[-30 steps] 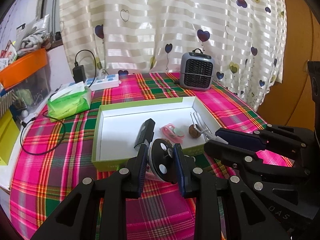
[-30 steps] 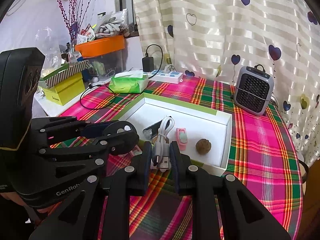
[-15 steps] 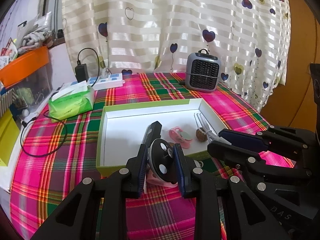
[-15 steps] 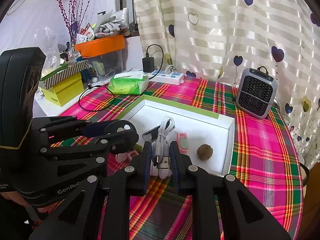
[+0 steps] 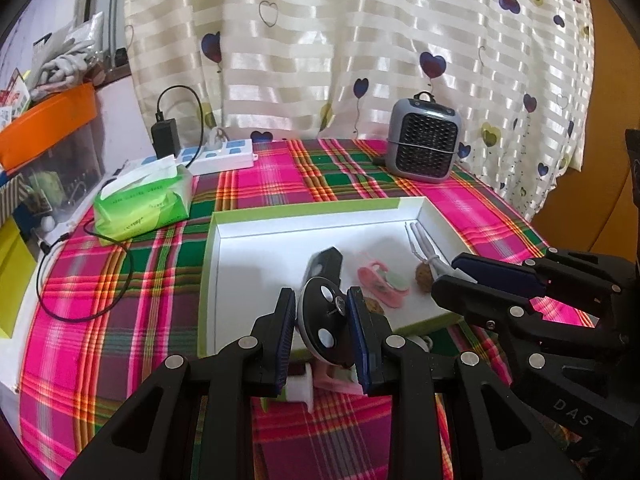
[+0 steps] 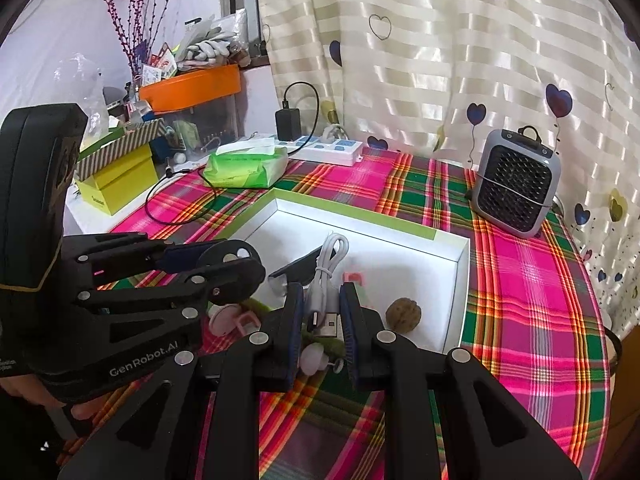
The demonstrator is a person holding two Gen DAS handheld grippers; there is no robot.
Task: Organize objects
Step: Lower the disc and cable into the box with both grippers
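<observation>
The white box [image 5: 224,280] lay on the plaid tablecloth [image 5: 120,304]. The left gripper [image 5: 322,330] clamped a black disc [image 5: 324,316] and the right gripper [image 6: 322,312] a coiled white cable [image 6: 326,268] (both near the front wall). Delivery seemed underway; next, release inside.

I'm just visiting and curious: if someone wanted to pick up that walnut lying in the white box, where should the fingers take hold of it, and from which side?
Probably from above, fingers closing across the walnut's widest middle. It is round and lies free on the floor of the box, apart from the pink clip, while the box wall would likely block a low sideways approach.
</observation>
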